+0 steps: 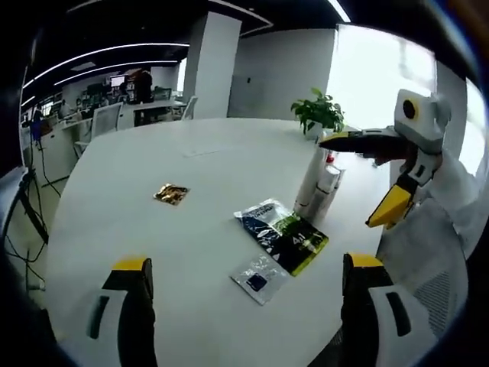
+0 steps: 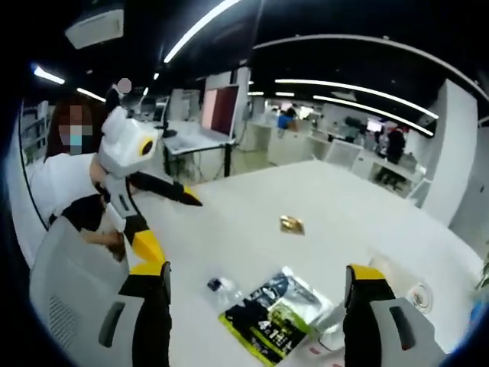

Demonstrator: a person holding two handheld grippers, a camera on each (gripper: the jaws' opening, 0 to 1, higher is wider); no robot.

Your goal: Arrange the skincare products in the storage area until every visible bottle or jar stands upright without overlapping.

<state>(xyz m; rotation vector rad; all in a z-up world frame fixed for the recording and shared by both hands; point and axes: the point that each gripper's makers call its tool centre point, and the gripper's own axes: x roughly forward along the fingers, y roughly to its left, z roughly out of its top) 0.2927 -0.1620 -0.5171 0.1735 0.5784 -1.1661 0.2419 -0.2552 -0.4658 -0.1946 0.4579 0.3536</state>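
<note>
Two white bottles point(image 1: 315, 187) stand upright and close together on the white table point(image 1: 191, 160), right of centre in the left gripper view. In front of them a dark sachet pack with green print point(image 1: 281, 233) and a small clear packet point(image 1: 260, 277) lie flat. My right gripper point(image 1: 348, 182) enters from the right, open, its jaws spread beside the bottles. My left gripper point(image 1: 248, 306) is open and holds nothing. In the right gripper view the pack point(image 2: 275, 313) and the packet point(image 2: 221, 289) lie between the open right gripper's point(image 2: 260, 306) jaws; the left gripper point(image 2: 177, 229) shows at left.
A small gold wrapper point(image 1: 171, 193) point(image 2: 291, 224) lies alone mid-table. A potted plant point(image 1: 317, 111) stands at the far edge behind the bottles. A person in white sleeves point(image 2: 65, 183) sits at the table. Desks and chairs fill the office beyond.
</note>
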